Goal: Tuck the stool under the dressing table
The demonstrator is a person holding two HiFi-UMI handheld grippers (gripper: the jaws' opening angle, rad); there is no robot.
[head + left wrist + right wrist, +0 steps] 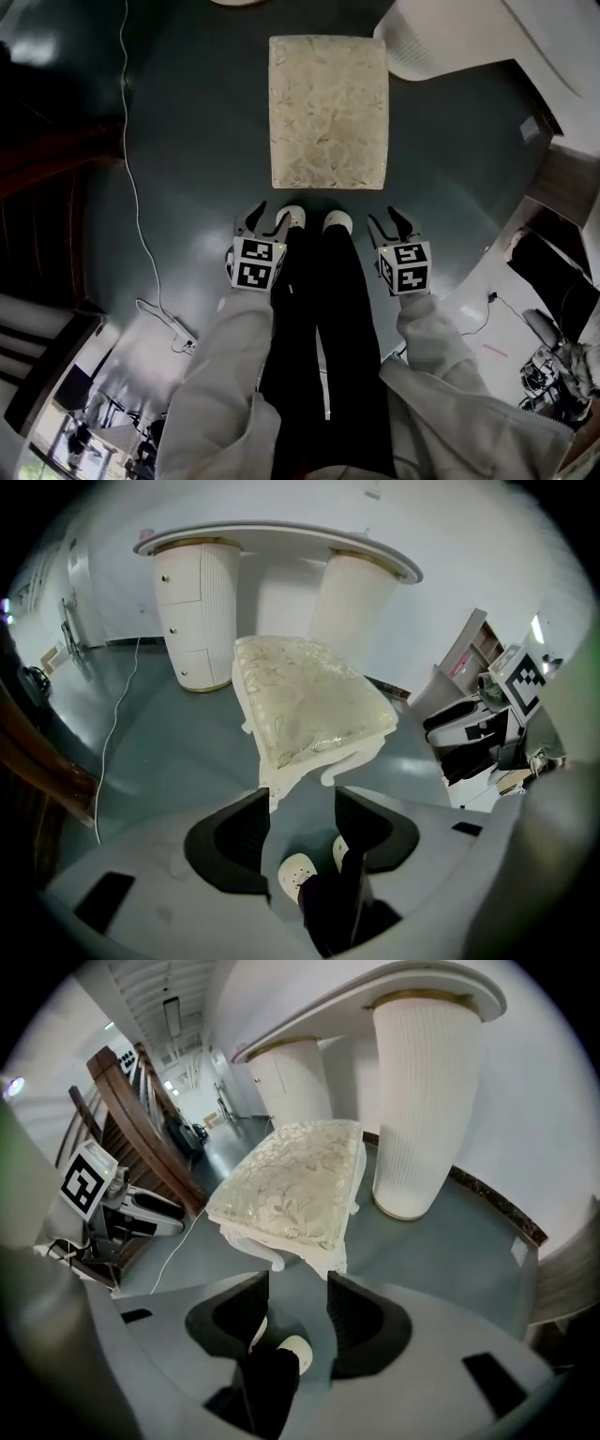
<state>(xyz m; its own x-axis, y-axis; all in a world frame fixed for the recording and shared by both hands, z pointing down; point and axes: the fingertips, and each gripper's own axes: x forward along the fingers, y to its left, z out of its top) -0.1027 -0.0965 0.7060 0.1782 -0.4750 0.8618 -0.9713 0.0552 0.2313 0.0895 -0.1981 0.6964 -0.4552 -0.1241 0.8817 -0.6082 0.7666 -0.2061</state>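
In the head view, two pale-sleeved arms reach down on either side of the person's dark trouser legs, each ending in a marker cube. The left hand-held gripper [263,221] and the right hand-held gripper [390,225] point down at the floor [187,141], level with two white shoes [292,217]. One stool [328,112] with a pale patterned cushion stands on the floor just ahead of the shoes, touched by neither gripper. One white cable [132,187] trails at the left.

In the left gripper view the jaws stand spread with only floor and shoes between them. The stool sits beyond them, in front of the gap between the two ribbed pedestals [199,611] of the one white desk [281,538], not under its top.

In the right gripper view the jaws also stand spread and empty, with the stool's near corner just past them.
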